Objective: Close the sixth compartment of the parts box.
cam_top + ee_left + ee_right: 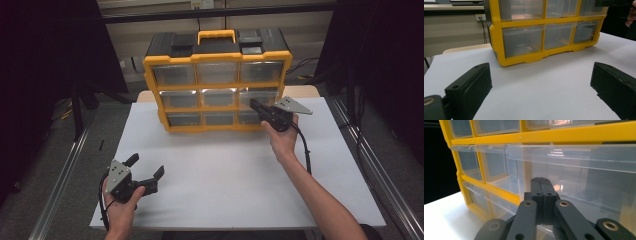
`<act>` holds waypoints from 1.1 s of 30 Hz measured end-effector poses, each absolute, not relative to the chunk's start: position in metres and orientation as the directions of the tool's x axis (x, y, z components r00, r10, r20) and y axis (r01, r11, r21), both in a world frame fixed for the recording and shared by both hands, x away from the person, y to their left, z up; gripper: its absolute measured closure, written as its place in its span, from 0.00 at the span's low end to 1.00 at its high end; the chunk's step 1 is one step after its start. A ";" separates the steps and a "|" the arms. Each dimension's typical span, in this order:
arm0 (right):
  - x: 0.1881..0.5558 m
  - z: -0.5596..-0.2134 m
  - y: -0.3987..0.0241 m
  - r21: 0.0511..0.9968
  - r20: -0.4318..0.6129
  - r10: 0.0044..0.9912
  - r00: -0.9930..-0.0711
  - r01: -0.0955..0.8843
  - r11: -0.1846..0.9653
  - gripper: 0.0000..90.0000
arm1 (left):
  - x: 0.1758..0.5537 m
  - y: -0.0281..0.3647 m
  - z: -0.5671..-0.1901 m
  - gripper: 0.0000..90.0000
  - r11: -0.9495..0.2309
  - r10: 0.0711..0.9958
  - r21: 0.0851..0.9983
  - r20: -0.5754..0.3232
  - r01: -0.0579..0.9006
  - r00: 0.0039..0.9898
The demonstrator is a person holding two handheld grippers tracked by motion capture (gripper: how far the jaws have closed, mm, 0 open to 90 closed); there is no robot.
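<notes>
Left gripper [146,169]: near left of the white table top [215,165], held in the person's left hand [120,205]; jaws spread wide with nothing between them, only bare table. In the left gripper view the two black pads [471,85] stand far apart, pointing toward the cabinet's lower rows.
Drawer cabinet [217,92]: yellow frame, black top, yellow carry handle [216,36]; stands upright at the far middle of the table, well apart from the left gripper. Three rows of three clear drawers.
Middle-right drawer [257,96]: clear plastic; stands slightly forward of its neighbours in the right gripper view [579,165].
Right gripper [253,105]: right of centre, held level in the right hand [282,140], tip at the front of the middle-right drawer. Jaws pressed together, nothing pinched between them. In the right gripper view the closed tips [541,180] sit against the drawer front, just below its upper lip; whether they actually touch, cannot tell.
Cable [306,150]: trails from the right gripper back along the forearm.
</notes>
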State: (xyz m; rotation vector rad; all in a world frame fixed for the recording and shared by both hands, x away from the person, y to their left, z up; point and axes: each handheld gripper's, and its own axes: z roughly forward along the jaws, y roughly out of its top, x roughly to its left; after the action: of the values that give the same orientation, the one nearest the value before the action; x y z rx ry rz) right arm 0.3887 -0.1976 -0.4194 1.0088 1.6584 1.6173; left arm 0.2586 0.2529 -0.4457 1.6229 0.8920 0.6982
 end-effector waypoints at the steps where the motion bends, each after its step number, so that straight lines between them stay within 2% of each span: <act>1: 0.389 -0.419 -0.197 0.994 0.089 0.844 -0.529 0.107 -0.037 1.00 | 0.259 0.253 -0.446 0.04 -0.109 0.840 0.975 -0.013 0.192 0.542; 33: 0.398 -0.420 -0.197 0.992 0.098 0.852 -0.514 0.113 -0.046 1.00 | 0.259 0.253 -0.446 0.04 -0.104 0.838 0.976 -0.017 0.190 0.545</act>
State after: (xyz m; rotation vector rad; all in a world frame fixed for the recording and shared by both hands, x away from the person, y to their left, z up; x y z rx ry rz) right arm 0.3977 -0.1969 -0.4203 1.0312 1.6450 1.6156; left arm 0.2592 0.2534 -0.4461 1.6145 0.8902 0.6922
